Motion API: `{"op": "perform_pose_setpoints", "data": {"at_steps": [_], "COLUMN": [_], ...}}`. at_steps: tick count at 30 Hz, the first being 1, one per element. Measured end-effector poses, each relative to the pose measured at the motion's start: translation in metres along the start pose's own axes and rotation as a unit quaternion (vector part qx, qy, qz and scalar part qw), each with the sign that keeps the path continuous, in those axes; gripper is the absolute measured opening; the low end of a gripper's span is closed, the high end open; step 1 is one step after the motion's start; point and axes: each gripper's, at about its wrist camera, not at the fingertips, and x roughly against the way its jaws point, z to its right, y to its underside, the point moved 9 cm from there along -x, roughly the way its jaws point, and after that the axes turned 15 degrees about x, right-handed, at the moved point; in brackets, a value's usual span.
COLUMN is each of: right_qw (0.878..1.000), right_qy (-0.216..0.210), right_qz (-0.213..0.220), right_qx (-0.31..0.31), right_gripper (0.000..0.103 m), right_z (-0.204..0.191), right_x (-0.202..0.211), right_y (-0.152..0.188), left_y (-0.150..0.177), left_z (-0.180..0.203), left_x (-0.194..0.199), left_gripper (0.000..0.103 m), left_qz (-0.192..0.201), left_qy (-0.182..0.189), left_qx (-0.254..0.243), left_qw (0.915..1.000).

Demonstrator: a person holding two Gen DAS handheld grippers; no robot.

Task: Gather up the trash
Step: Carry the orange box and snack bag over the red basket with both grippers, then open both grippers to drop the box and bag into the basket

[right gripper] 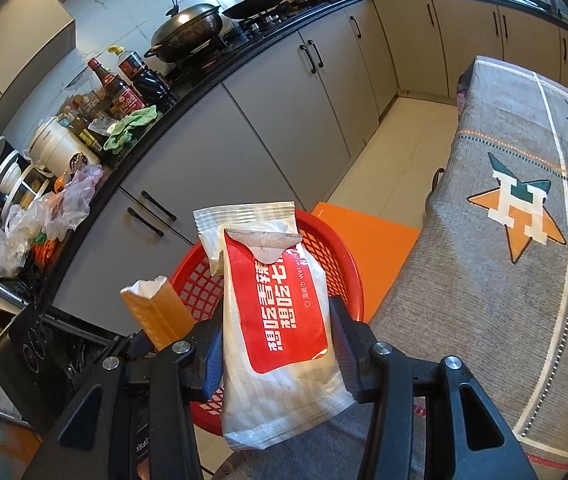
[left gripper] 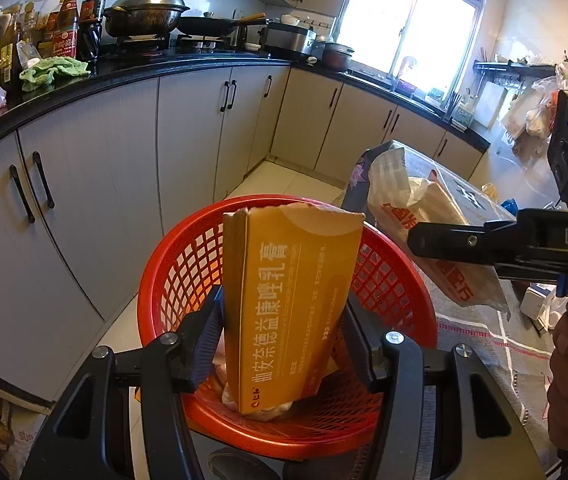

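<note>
My left gripper (left gripper: 280, 344) is shut on a tall orange carton (left gripper: 284, 304) printed with white characters, held upright over the red mesh basket (left gripper: 172, 280). My right gripper (right gripper: 276, 352) is shut on a white and red wet-wipes pack (right gripper: 280, 320), held above the same red basket (right gripper: 200, 284). In the left wrist view the wipes pack (left gripper: 423, 216) and the right gripper's finger (left gripper: 463, 240) show at the right, beside the basket. The carton's torn top (right gripper: 156, 304) pokes up at the left in the right wrist view.
A table under a grey patterned cloth (right gripper: 503, 280) lies to the right of the basket. Grey cabinets (left gripper: 124, 160) and a black counter (left gripper: 144, 68) with bottles, woks and a green rag run along the left. An orange panel (right gripper: 367, 240) stands behind the basket.
</note>
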Motion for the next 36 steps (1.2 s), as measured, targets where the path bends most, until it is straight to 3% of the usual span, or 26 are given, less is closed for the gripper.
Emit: {"op": "perform_pose_setpoints", "data": {"at_steps": [10, 14, 36], "right_qw": [1.000, 1.000, 0.999], "right_qy": [-0.003, -0.003, -0.007], "right_qz": [-0.005, 0.003, 0.039], "right_qx": [-0.006, -0.006, -0.021], "right_gripper": [0.055, 0.064, 0.064], "right_z": [-0.001, -0.002, 0.013], "right_x": [-0.008, -0.003, 0.054], "right_y": [-0.001, -0.003, 0.010], "left_y": [0.001, 0.000, -0.002], "left_z": [-0.004, -0.007, 0.022], "left_x": [-0.002, 0.000, 0.024], "left_gripper": [0.056, 0.066, 0.067], "left_qz": [-0.003, 0.000, 0.013], "left_qy": [0.002, 0.000, 0.015], "left_qx": [0.008, 0.014, -0.009], "left_qw": [1.0000, 0.9999, 0.9998]}}
